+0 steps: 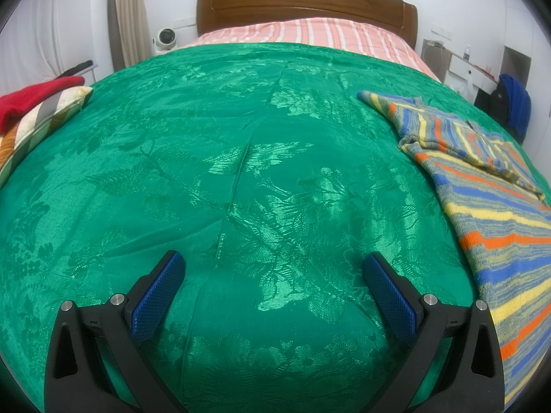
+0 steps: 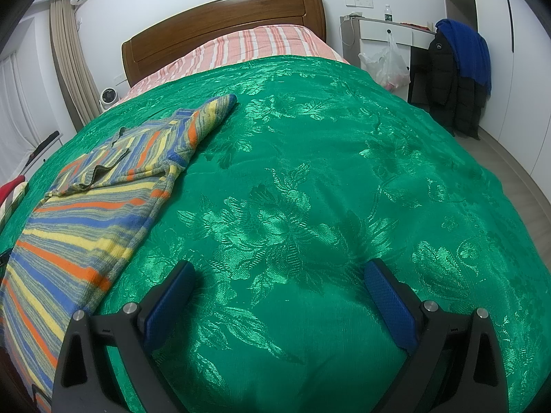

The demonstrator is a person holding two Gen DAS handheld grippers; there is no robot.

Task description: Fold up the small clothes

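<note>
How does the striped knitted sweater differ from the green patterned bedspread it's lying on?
The striped knitted sweater is multicoloured in blue, yellow and orange bands; the green patterned bedspread is one shiny green with a woven floral design. The sweater is partly folded and covers only a patch; the bedspread lies spread across most of the bed. Neither is gripped.

**Even room light, strong fisheye bend**

My two views are bright and evenly lit from overhead. The green bedspread (image 1: 241, 172) throws shiny glare off its woven leaves, strongest near me. Soft shadows sit under my fingers (image 2: 389, 306). Edges curve hard and fall to black corners. Focus holds sharp, slightly softer far off.
</note>
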